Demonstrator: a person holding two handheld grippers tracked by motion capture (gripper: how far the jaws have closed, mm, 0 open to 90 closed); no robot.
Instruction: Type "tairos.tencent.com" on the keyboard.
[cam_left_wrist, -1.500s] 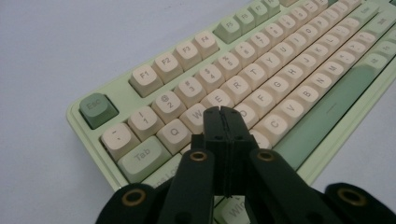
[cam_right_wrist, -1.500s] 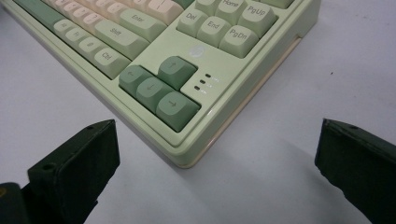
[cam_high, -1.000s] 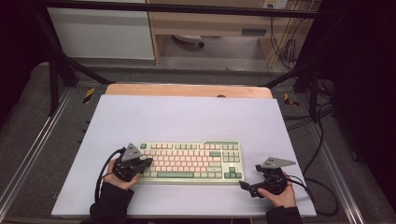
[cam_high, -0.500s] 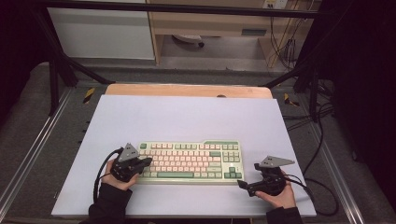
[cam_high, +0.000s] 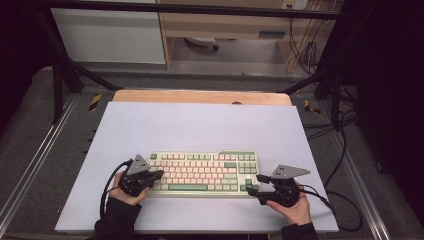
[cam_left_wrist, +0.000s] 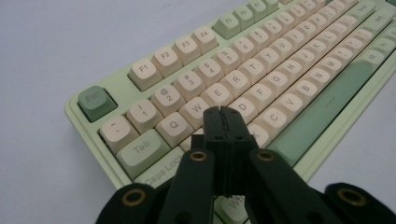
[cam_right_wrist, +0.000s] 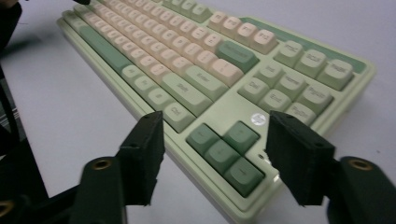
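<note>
A pale green keyboard (cam_high: 205, 172) with cream and green keys lies on the white table top (cam_high: 200, 125), toward its near edge. My left gripper (cam_high: 158, 174) is shut with nothing in it. Its joined tip (cam_left_wrist: 222, 113) hovers over the letter keys by Caps Lock (cam_left_wrist: 161, 169) at the keyboard's left end; whether it touches a key I cannot tell. My right gripper (cam_high: 254, 186) is open at the keyboard's near right corner. Its jaws stand wide on either side of the dark green arrow keys (cam_right_wrist: 224, 149), with the right gripper (cam_right_wrist: 215, 128) just above them.
Beyond the white top a strip of wooden board (cam_high: 200, 96) shows at the far edge. Black frame bars (cam_high: 60, 75) and loose cables (cam_high: 345, 200) flank the table. A cabinet (cam_high: 110, 30) and a wooden desk (cam_high: 225, 22) stand behind it.
The right gripper has crept a little left toward the keyboard's near right corner. The left gripper has stayed put over the left keys.
</note>
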